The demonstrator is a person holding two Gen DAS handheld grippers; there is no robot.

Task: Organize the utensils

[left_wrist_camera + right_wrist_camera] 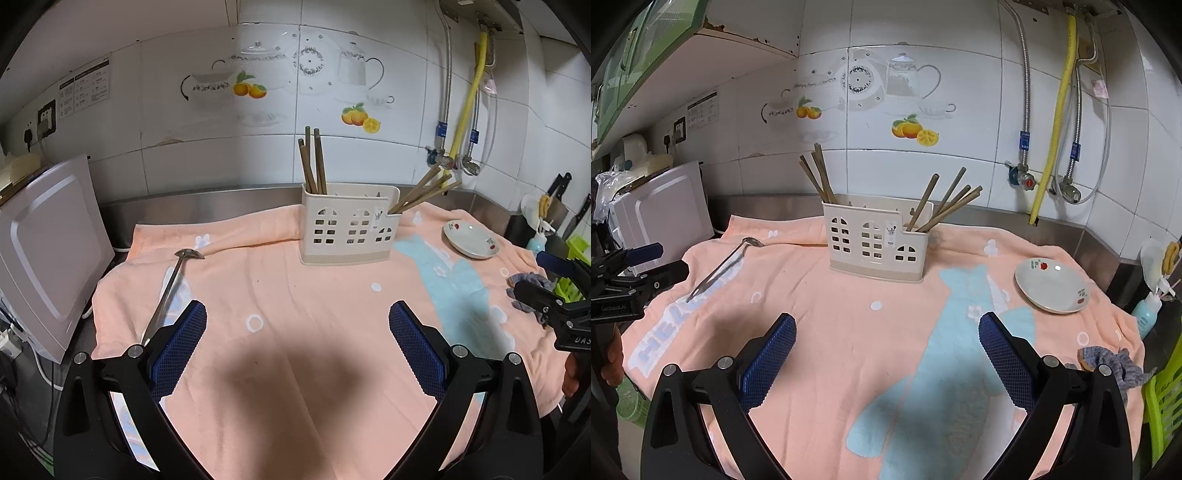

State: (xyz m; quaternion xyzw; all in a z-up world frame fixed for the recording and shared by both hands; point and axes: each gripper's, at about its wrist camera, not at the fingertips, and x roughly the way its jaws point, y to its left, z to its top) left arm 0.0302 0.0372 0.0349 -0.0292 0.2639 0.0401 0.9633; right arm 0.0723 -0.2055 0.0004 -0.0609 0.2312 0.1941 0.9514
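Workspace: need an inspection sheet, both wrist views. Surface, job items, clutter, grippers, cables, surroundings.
Surface: steel counter covered by a peach towel, a few wrinkles.
Job's things: cream caddy upright near the back; chopsticks in its left slot, more chopsticks leaning in its right slot; metal spoon flat on the towel, left side.
Clutter: small plate, empty, on the right; grey rag at the right edge.
Grippers: left gripper and right gripper both open, empty, above the towel.
Cables: white cord by the white appliance; plug in the wall socket.
Surroundings: tiled wall, yellow hose, braided pipes with valves.
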